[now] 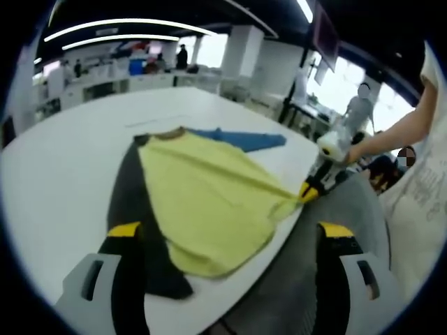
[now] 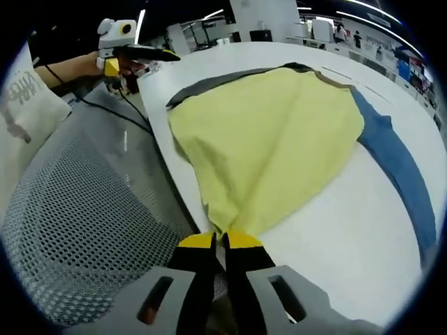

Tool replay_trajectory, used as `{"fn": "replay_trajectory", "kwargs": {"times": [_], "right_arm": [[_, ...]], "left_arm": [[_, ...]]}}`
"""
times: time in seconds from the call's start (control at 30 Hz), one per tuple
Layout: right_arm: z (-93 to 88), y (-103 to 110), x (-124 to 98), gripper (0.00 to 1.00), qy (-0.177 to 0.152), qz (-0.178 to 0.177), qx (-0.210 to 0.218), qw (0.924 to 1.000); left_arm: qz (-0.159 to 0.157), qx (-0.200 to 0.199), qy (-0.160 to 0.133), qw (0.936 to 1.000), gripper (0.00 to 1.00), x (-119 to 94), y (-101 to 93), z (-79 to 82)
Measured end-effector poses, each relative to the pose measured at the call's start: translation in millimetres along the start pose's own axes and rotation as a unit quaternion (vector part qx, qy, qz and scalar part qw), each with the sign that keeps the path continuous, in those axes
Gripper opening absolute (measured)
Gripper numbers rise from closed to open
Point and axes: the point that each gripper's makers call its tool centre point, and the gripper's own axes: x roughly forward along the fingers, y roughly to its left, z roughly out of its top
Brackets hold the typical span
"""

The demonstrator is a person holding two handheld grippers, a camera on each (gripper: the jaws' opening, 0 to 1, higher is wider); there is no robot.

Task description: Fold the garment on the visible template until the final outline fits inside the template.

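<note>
Pinching the yellow garment [image 2: 269, 146] hem, your right gripper [image 2: 222, 246] sits clamped; left gripper [image 1: 227, 234] jaws apart. Pull harder, and fabric slides off the table [image 1: 63, 181] edge.

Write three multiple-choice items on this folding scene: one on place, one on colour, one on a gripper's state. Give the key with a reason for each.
1. Where does the garment lie?
A. on the white table
B. on the mesh chair
C. on the floor

2. What colour is the sleeve that lies stretched out on the table?
A. red
B. blue
C. white

3. How is the right gripper?
A. open above the table
B. shut on nothing
C. shut on the garment

Key: 1 A, the yellow cloth is spread on the tabletop. 2 B, a blue sleeve runs out beside the yellow body. 3 C, its yellow tips pinch the garment's corner at the table edge.
</note>
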Motion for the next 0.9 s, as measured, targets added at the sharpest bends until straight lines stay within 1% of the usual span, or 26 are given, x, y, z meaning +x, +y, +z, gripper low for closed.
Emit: {"fn": "replay_trajectory", "kwargs": {"times": [0.07,0.1,0.13,0.2,0.3,0.47,0.6,0.7,0.77,0.83,0.9], "right_arm": [[1.0,2,-1,0.16,-0.004,0.000,-0.001,1.0000],[2.9,5,-2,0.19,-0.009,0.001,0.001,1.0000],[6.7,3,-4,0.21,-0.019,-0.005,0.003,0.9998],[10.1,7,-6,0.22,-0.027,-0.003,0.007,0.9996],[14.0,10,-7,0.22,-0.034,-0.006,0.001,0.9994],[21.1,13,-9,0.27,-0.043,-0.011,0.000,0.9990],[27.1,12,-12,0.32,-0.054,-0.021,0.000,0.9983],[38.1,11,-18,0.36,-0.077,-0.035,0.003,0.9964],[43.5,8,-21,0.42,-0.088,-0.047,0.003,0.9950],[52.0,5,-25,0.50,-0.104,-0.063,0.002,0.9926],[60.0,2,-29,0.55,-0.121,-0.076,0.007,0.9896]], "left_arm": [[0.000,-0.001,0.001,1.0000,0.99,0,0.0,-0.7],[0.000,-0.001,0.001,1.0000,0.99,1,0.0,-1.1],[0.001,-0.001,0.002,1.0000,0.99,1,-0.2,-1.8],[0.001,-0.001,0.004,1.0000,0.99,1,-0.5,-3.3],[0.000,-0.003,0.002,1.0000,0.99,1,-1.9,-3.3],[-0.001,-0.002,0.004,1.0000,0.99,1,-1.8,-4.0],[-0.002,-0.002,0.003,1.0000,0.99,1,-1.9,-3.7],[-0.003,-0.001,0.003,1.0000,0.98,1,-2.7,-3.9],[-0.004,-0.001,0.004,1.0000,0.99,1,-3.1,-4.4],[-0.004,-0.003,0.004,1.0000,0.99,1,-2.9,-5.4],[-0.004,-0.002,0.004,1.0000,0.99,2,-2.5,-6.6]]}}
